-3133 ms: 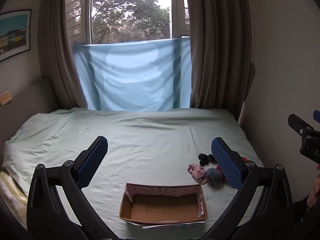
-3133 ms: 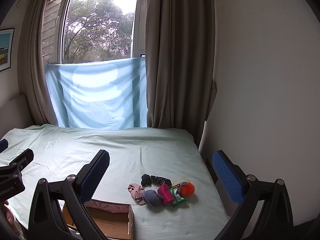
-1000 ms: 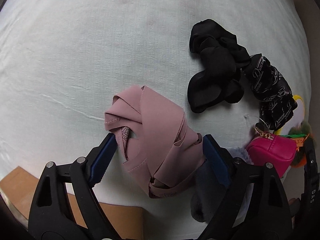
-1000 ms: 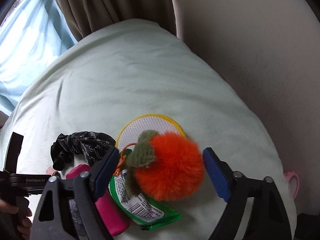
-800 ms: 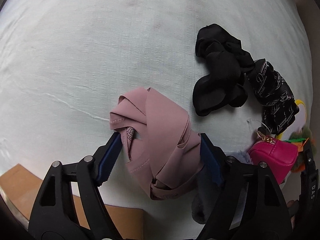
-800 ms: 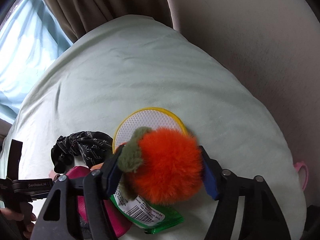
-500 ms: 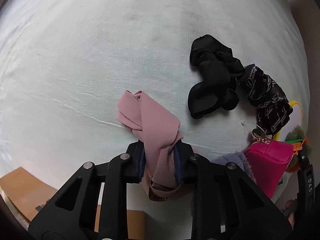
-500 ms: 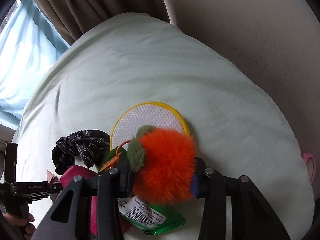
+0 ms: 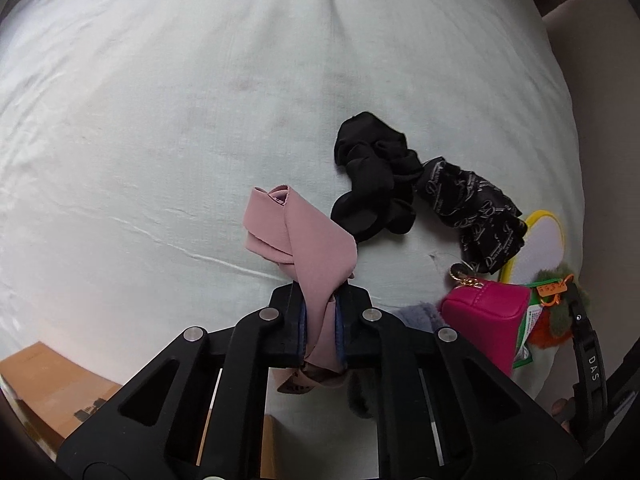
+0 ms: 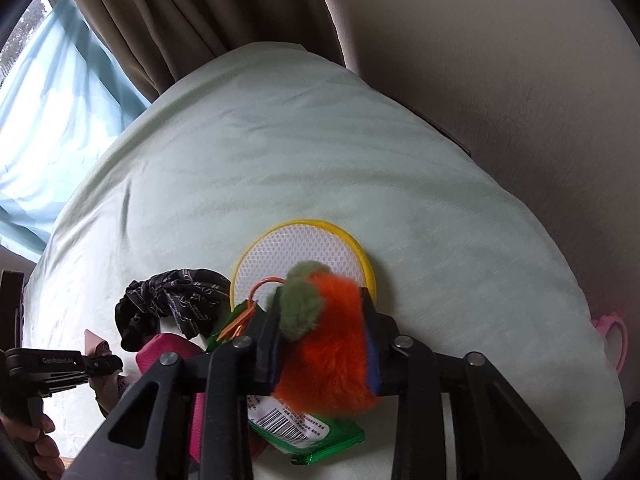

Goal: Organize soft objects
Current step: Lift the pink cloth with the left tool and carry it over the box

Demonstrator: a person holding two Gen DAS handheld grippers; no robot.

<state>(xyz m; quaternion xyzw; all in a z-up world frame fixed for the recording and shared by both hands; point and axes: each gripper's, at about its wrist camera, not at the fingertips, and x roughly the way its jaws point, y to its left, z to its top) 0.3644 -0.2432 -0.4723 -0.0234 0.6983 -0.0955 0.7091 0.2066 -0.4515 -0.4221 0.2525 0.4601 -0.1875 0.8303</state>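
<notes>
My left gripper point(image 9: 320, 320) is shut on a pink folded cloth point(image 9: 304, 240) and holds it just above the pale green bed sheet point(image 9: 160, 120). My right gripper point(image 10: 320, 344) is shut on an orange furry pom-pom point(image 10: 332, 344) with a green fuzzy top point(image 10: 300, 304). Beside them lie a black scrunchie point(image 9: 372, 188), a black patterned scrunchie point(image 9: 472, 208), a magenta pouch point(image 9: 480, 316), a grey fluffy item point(image 9: 416, 316), a yellow-rimmed mesh disc point(image 10: 304, 256) and a green packet point(image 10: 312, 436).
A cardboard box point(image 9: 48, 380) sits at the lower left of the left wrist view. A wall point(image 10: 500, 80) and brown curtains point(image 10: 200, 8) border the bed at the right and back. A pink ring-shaped object point(image 10: 612, 340) lies at the bed's right edge.
Both grippers have closed: the left on the pink cloth, the right on the orange pom-pom, squeezing each. The pink cloth is now lifted and bunched between the left fingers.
</notes>
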